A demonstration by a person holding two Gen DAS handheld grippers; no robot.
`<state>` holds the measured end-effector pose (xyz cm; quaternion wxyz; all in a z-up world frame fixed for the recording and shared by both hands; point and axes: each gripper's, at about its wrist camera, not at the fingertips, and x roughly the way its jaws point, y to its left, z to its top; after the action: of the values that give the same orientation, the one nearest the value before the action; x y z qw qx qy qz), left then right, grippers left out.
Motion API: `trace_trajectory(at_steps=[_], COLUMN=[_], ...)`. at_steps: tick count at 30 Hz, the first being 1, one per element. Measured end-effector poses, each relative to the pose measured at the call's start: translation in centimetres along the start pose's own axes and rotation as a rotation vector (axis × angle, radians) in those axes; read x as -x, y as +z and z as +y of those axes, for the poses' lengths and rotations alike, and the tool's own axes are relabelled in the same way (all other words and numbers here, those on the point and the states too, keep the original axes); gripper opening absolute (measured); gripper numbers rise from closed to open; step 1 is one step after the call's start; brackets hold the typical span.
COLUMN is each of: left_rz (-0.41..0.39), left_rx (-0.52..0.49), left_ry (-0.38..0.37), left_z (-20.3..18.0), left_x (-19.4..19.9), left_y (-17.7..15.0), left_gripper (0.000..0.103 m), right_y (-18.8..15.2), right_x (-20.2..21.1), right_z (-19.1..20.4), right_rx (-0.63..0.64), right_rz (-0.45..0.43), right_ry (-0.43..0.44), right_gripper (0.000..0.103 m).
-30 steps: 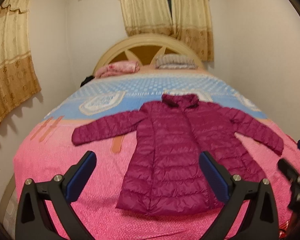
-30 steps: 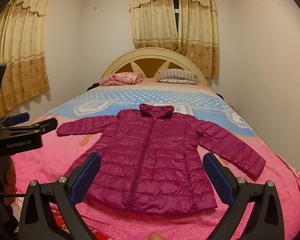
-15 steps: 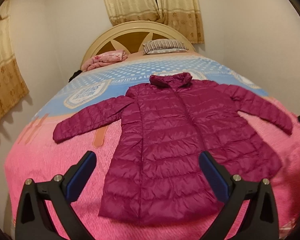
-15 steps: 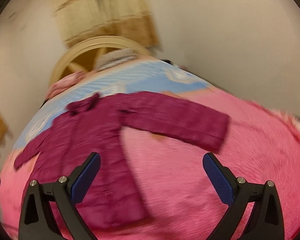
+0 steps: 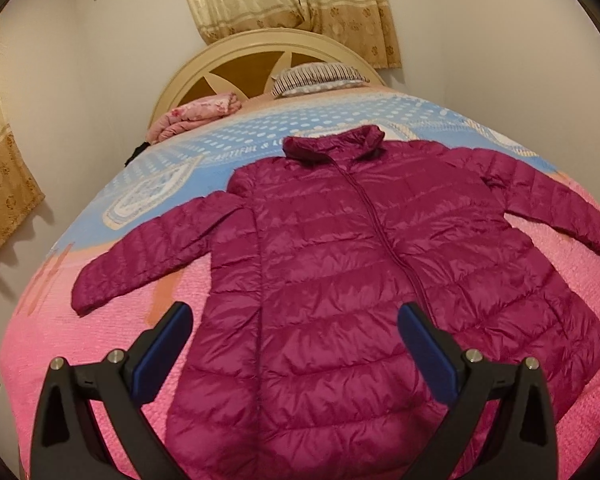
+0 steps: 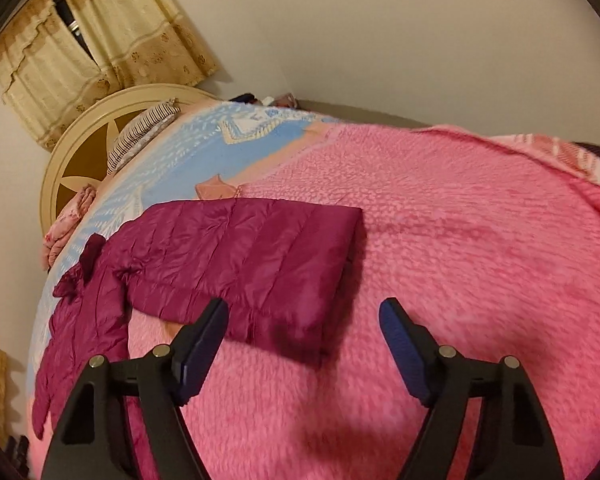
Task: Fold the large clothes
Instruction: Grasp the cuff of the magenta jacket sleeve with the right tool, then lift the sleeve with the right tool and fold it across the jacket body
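A magenta quilted jacket (image 5: 360,280) lies flat and face up on the bed, zipped, both sleeves spread out. My left gripper (image 5: 296,332) hovers open over the jacket's lower front, nothing between its fingers. In the right wrist view the jacket's right sleeve (image 6: 260,260) stretches across the pink blanket, its cuff just ahead of my right gripper (image 6: 304,320). The right jaws are closing; the cuff's corner lies between the fingertips, and the pads do not press on it.
The bed (image 5: 60,344) has a pink blanket near me and a blue patterned cover farther off. A striped pillow (image 5: 320,76) and a folded pink quilt (image 5: 196,116) rest by the cream headboard (image 5: 228,60). Walls stand close on both sides.
The left gripper has come lower and nearer over the jacket's front. The right gripper swung right from the jacket's body to the right cuff, rolled, and its jaws have narrowed.
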<state>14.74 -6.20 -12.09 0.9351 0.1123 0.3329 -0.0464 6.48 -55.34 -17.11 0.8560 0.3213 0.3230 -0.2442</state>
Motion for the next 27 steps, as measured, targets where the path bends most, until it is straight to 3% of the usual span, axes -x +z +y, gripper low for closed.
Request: trace_trajectory(at_steps=[2,3,4,7,15,22,27], left_rz=[0.009,0.012,0.015,0.020,0.020,0.023,0.021], left_rx=[-0.008,-0.009,-0.007,0.012,0.049,0.073,0.090], left_ry=[0.000,0.003,0.004,0.007,-0.008,-0.024,-0.015], left_z=[-0.1,-0.1,0.0,0.9,2.2,3.2,4.2], left_x=[-0.5,-0.9,-1.1,-1.6,-1.7,-1.8,-2.1], left_y=[0.0,0.0,0.2,0.3,0.3,0.1,0.0], left_gripper=[0.103,0.103,0.103,0.103,0.103,0.103,0.103], right_y=[0.4,0.6,0.6,0.9,4.3,7.7,7.9], right_x=[-1.4,-2.5,-3.1,-3.7,-1.8,3.9,7.2], right_z=[0.0,0.6,1.1,1.9,3.8,11.9,19.0], right_rx=[0.003,0.028,0.063,0.117,0.168,0.378,0.547], right_rz=[0.028,0.047,0.057,0.028,-0.073,-0.264,-0.373], right_ry=[0.000,-0.005,-0.013,-0.069,-0.126,-0.137,-0.118], right_gripper=[0.058,0.036,0.022,0.010,0.007,0.006,0.005])
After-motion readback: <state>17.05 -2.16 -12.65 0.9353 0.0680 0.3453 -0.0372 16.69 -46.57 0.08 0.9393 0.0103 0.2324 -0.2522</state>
